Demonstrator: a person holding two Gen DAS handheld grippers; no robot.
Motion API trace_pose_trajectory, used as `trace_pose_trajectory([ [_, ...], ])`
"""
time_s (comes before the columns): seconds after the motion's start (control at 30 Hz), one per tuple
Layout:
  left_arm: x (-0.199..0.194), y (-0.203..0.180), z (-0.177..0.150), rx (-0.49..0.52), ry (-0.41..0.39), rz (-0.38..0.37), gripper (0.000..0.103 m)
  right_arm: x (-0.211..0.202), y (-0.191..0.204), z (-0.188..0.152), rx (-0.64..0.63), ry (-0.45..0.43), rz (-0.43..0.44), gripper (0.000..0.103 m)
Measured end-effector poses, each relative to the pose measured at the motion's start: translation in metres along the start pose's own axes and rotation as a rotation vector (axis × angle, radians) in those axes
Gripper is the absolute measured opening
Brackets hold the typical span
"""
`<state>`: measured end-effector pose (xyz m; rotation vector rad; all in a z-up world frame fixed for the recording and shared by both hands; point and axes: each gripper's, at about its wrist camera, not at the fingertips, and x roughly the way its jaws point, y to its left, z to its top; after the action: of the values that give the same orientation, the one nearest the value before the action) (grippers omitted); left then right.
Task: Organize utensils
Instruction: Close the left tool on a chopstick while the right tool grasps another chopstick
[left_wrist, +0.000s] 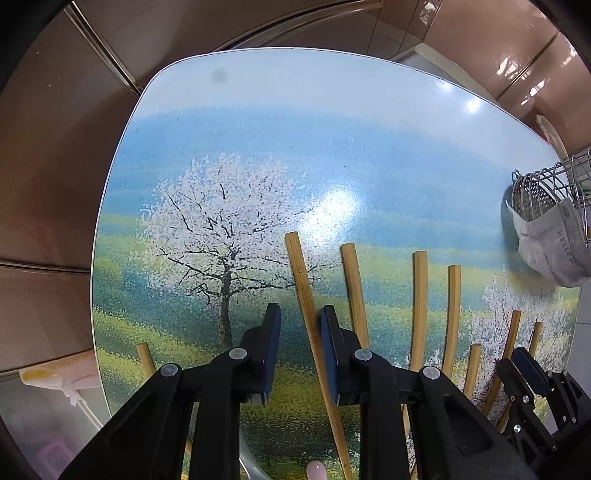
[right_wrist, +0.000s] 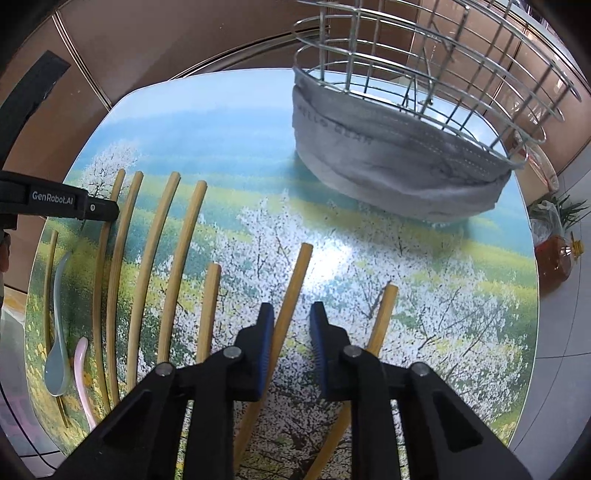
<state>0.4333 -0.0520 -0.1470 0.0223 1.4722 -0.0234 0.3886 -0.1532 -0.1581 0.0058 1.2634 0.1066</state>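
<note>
Bamboo chopstick (right_wrist: 291, 295) lies between the open right tool's (right_wrist: 291, 314) fingers.

The left black plastic two-finger gripper (left_wrist: 300, 332) has angular linkage arms joined by round silver rivets, and dark blue ribbed pads (left_wrist: 273, 343) line its fingers' inner faces. The right black plastic gripper (right_wrist: 291, 332) matches it. White "GenRobot.AI" lettering marks the left one's side.
</note>
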Motion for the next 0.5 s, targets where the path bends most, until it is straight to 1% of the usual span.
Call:
trace_pose_trajectory([
  [0.1,0.0,0.0,-0.002,-0.011,-0.009,-0.001,0.018,-0.001,0.003,-0.005,0.0,0.002,-0.009,0.016],
  [0.23,0.001,0.0,-0.005,-0.018,-0.019,-0.009,0.01,0.0,0.009,-0.004,-0.002,0.004,-0.026,0.014],
  [0.33,0.0,0.002,-0.008,-0.03,-0.029,-0.013,0.009,0.001,0.015,-0.005,0.001,0.005,-0.032,0.01],
  [0.5,0.0,0.004,-0.014,-0.05,-0.042,-0.023,0.007,0.002,0.021,-0.006,0.001,0.002,-0.039,0.007],
])
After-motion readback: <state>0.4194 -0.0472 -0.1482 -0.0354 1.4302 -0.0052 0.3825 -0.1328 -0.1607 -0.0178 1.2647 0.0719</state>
